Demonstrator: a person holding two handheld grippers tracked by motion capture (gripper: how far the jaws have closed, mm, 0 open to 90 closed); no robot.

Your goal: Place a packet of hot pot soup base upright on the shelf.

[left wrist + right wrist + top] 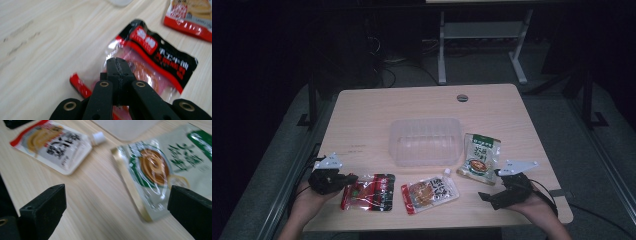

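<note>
A red-and-black snack packet [368, 191] lies flat near the table's front left. My left gripper [351, 178] is at its left edge; in the left gripper view its jaws [117, 63] are shut, hovering over the packet [160, 57] with nothing between them. A white spouted pouch [429, 192] with red trim lies in the front middle. To its right a green-and-white pouch [480, 157] lies beside my right gripper [491, 185]. That right gripper [116, 202] is open wide, and the green pouch's [160, 170] near corner lies on the table between its jaws, close to the right one.
A clear plastic container [424, 141] stands empty in the middle of the wooden table [412, 105]. A round cable hole [462, 97] sits near the far edge. Behind the table are a desk frame and cables on a dark floor.
</note>
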